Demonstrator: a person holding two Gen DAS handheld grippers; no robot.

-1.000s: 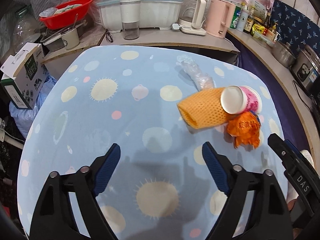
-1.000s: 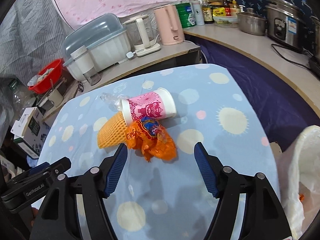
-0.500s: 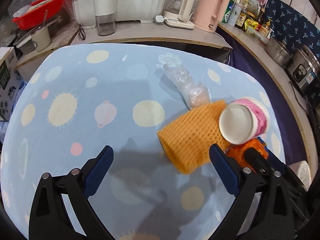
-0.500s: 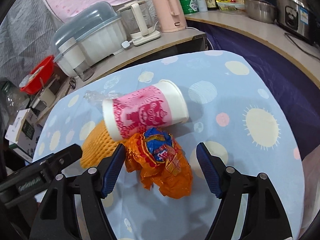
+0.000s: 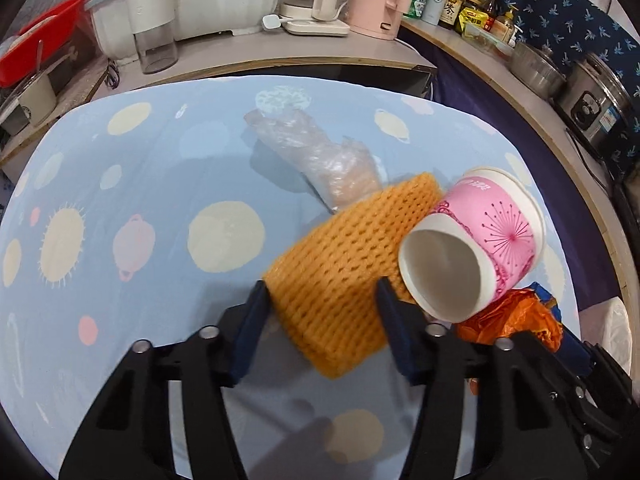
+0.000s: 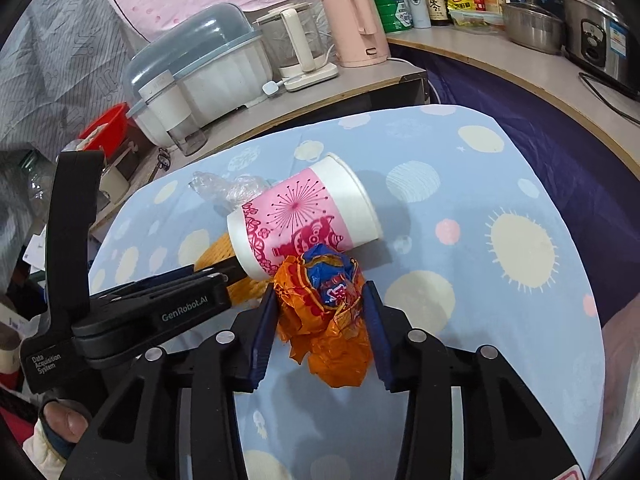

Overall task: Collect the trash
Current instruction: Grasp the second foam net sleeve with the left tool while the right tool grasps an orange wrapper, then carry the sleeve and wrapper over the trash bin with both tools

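Note:
An orange foam net sleeve lies on the blue dotted tablecloth. My left gripper has closed in on the sleeve's near end, with a finger on each side. A pink and white paper cup lies on its side against the sleeve; it also shows in the right wrist view. A crumpled orange and blue wrapper lies in front of the cup. My right gripper is shut on the wrapper. Crumpled clear plastic lies behind the sleeve.
A counter behind the table holds a white dish rack, a glass kettle, a pink kettle, bottles and a rice cooker. A red basin is at the left. A white bag hangs off the table's right edge.
Both grippers moved forward to the trash pile and closed, the left on the orange foam sleeve, the right on the orange wrapper.

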